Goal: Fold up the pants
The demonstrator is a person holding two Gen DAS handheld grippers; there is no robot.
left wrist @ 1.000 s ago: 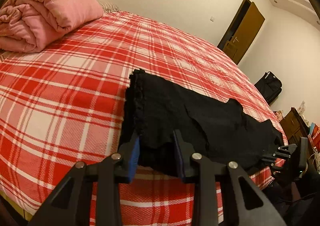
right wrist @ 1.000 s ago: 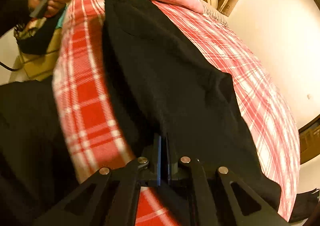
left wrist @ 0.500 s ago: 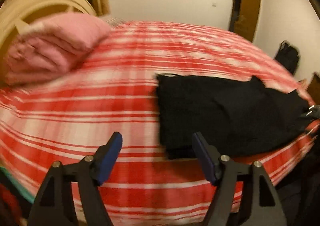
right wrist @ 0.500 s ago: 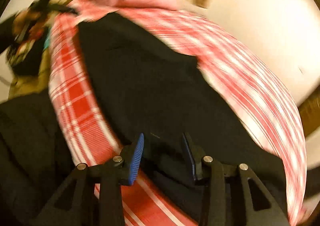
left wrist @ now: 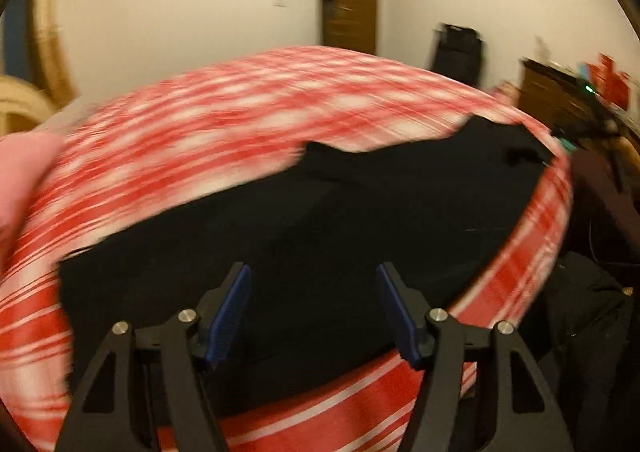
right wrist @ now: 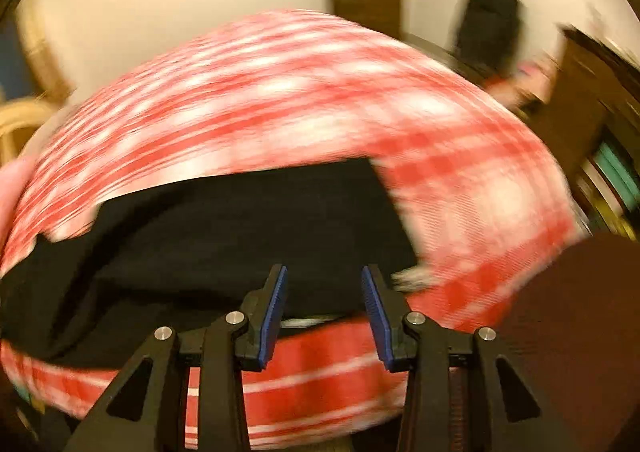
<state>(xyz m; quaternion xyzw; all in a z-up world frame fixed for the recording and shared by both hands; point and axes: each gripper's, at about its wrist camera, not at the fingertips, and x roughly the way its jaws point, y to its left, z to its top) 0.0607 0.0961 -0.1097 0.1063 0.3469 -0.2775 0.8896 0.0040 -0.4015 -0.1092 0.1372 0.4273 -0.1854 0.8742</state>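
Pants (left wrist: 320, 236) lying part-folded on bed (left wrist: 240, 123), near front edge. Left hand-held gripper (left wrist: 314, 310) gaping wide, holding nothing, hovering over cloth. Right hand-held gripper (right wrist: 323, 310) also open, empty, at pants' edge. Step, prob.: between folds. Next: regrip edge w/ both, fold over.
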